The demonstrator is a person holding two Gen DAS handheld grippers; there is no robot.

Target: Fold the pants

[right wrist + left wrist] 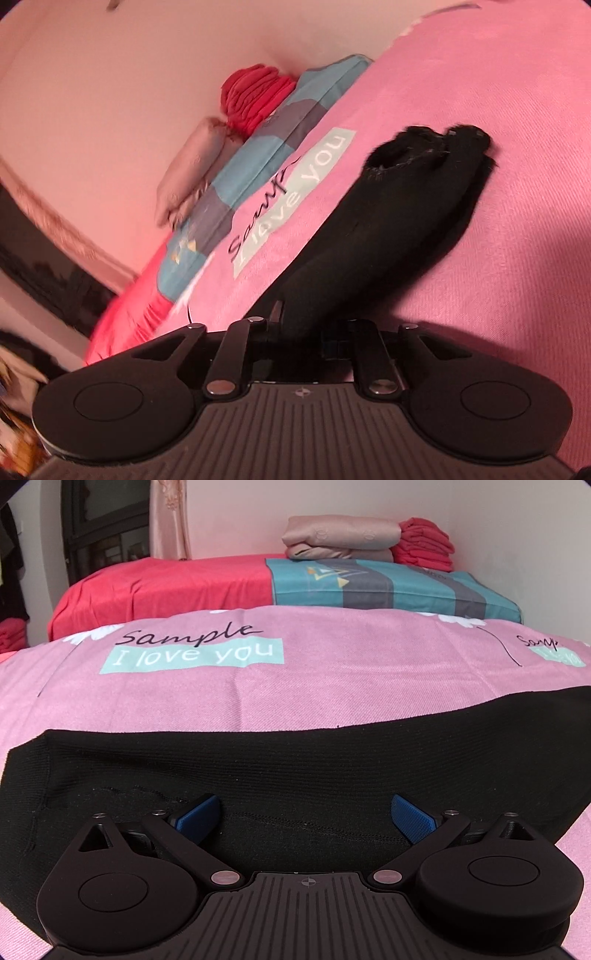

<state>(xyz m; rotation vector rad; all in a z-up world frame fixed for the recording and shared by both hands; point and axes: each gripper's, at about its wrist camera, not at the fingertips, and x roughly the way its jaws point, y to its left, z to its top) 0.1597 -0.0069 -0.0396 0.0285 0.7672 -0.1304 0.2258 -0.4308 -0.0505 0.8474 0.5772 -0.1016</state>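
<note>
While the left tool (306,818) hovers low with its blue-padded fingers (413,818) spread wide and nothing between them, the black pants (295,760) lie flat on the pink bedspread (332,686) directly under and ahead of it. From that wrist view the dark knit fabric fills the near band from 9 o'clock across to 3 o'clock, its far edge running up toward the right. Beyond it, at 12 o'clock, the bedspread carries a printed label reading "Sample I love you" (194,651). Farther on lies a red sheet (166,587) at 11 o'clock, a teal and grey patterned pillow (388,585) at 1 o'clock, and on that a folded beige blanket (340,537) beside a stack of red clothes (424,544), all against a pale wall (517,535).

Seen from the tilted, motion-blurred right wrist view, the right tool (295,328) is clenched on a bunched end of the pants (388,221), the fabric pinched between the jaws near the centre bottom. From there the garment stretches away toward 1 o'clock over the pink bedspread (498,184), ending in a rumpled edge with an open hem. At 11 o'clock from the grip sits the same printed label (295,206), then the patterned pillow (258,155), the beige blanket (192,170) and the red clothes (258,99).
</note>
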